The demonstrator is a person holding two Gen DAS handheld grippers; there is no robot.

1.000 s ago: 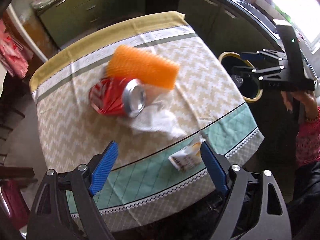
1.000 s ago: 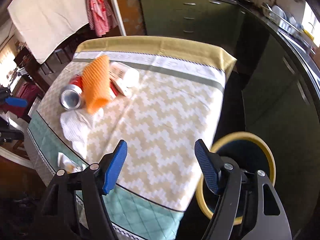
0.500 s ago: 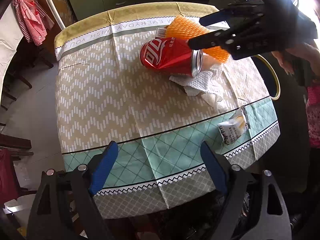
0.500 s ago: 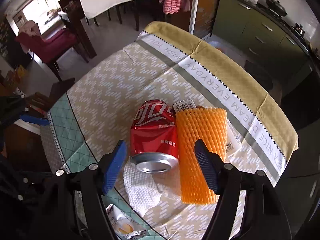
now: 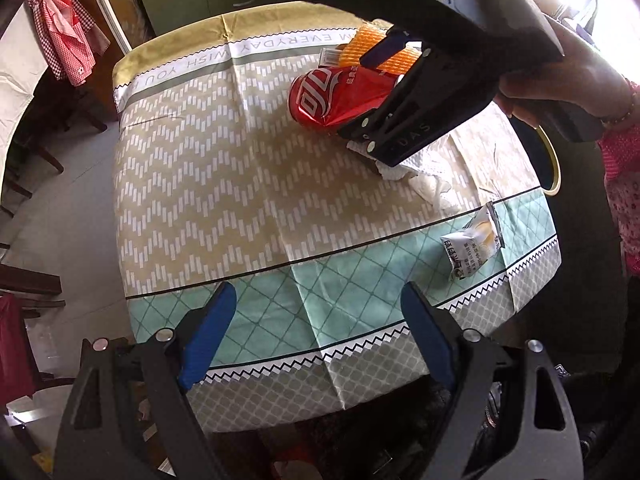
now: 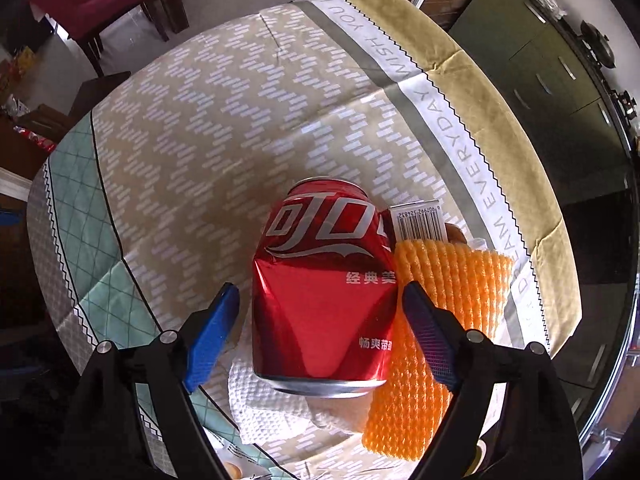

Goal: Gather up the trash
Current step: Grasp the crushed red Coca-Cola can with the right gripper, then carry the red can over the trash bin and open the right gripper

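Note:
A dented red cola can [image 6: 324,292] lies on its side on the patterned tablecloth [image 6: 208,128]. My right gripper [image 6: 320,336] is open, its blue fingers on either side of the can, apart from it. An orange foam net [image 6: 440,320] lies to the can's right, a white barcode box [image 6: 420,222] behind it, and a crumpled white paper towel [image 6: 280,416] under the can's near end. In the left wrist view the can [image 5: 336,94] sits far off under the right gripper's body. My left gripper [image 5: 316,340] is open and empty above the table's near edge.
A small white snack wrapper [image 5: 474,248] lies on the green border of the tablecloth [image 5: 200,184] at the right. A yellow-rimmed bin [image 5: 554,168] stands beyond the table's right edge. Green cabinets [image 6: 560,64] and chairs [image 6: 92,12] surround the table.
My right gripper has come in over the table from the bin side and down onto the can, which now lies between its fingers. My left gripper has drawn back to the near edge.

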